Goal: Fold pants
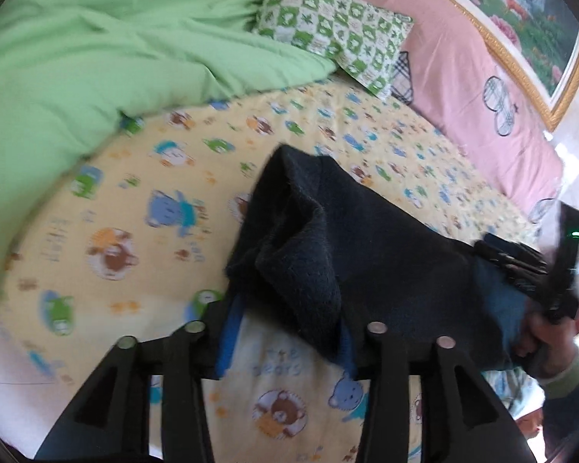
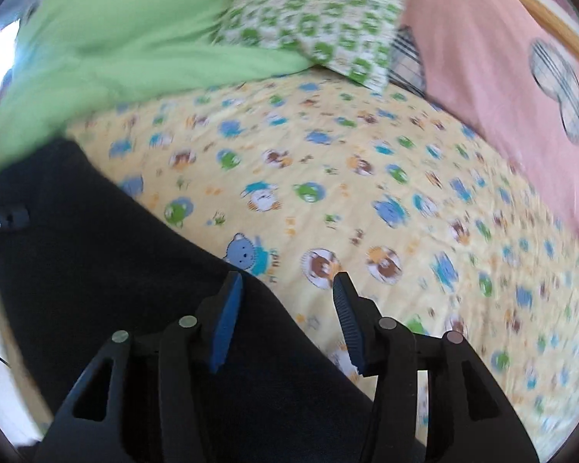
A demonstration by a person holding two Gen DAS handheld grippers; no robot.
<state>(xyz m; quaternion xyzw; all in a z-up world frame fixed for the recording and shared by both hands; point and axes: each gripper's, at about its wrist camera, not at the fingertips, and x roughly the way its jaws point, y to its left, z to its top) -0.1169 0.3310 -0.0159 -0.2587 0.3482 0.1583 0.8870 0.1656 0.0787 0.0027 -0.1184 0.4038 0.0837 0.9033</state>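
A bed fills both views, its sheet pale yellow and printed with small cartoon bears and frogs in blue, green and brown. Along the bed's far left edge lies a plain light-green quilt, bunched in soft folds, and at the far corner beside it sits a pillow in a green-and-white checked leaf print (sharp in the left wrist view, blurred in the right). Down the bed's right edge runs a pink cover with plaid butterfly shapes, and above it hangs a gold-framed landscape painting; the light is bright and even.
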